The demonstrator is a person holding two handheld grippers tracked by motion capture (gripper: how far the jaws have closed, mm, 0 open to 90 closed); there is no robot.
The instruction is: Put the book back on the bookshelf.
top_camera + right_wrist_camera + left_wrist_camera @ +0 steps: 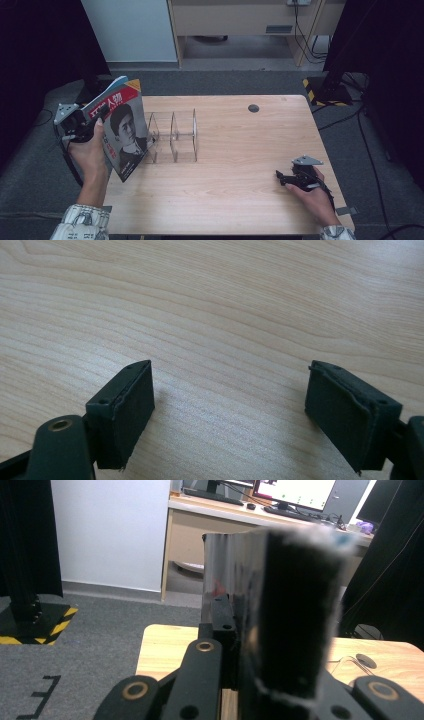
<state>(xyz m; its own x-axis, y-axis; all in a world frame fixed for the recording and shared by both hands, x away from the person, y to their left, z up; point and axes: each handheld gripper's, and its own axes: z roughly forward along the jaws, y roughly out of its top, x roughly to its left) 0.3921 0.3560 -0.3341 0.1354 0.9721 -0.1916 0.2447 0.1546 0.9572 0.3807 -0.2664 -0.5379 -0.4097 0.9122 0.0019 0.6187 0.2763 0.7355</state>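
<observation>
Two grippers are in my hands, and each does something different. Nearest to me, my right gripper [281,176] lies low over the table [235,190] at its near right corner, with my right hand [315,197] behind it. Its jaws stand wide apart with nothing between them; in the right gripper view the two black pads [127,412] frame bare wood grain, and their tips sit just above the table or on it, I cannot tell which.

Farther off on my left, my left hand [90,152] holds the left gripper [97,117] up past the table's left edge. Its jaws are clamped tight on a magazine [122,127], gripping it at the upper left part of the cover. The magazine stands nearly upright, tilted a little, with its front cover facing me: a red band with large white characters at the top and a portrait photo below. Its lower corner hangs close to the table's surface; whether it touches I cannot tell. In the left gripper view the magazine's edge [280,615] rises blurred and dark straight up from between the jaws.

Just beyond the magazine, to the right of my left fingers, a clear plastic rack [172,136] with upright dividers stands on the table. Its nearest divider is just beside the magazine's right edge.
</observation>
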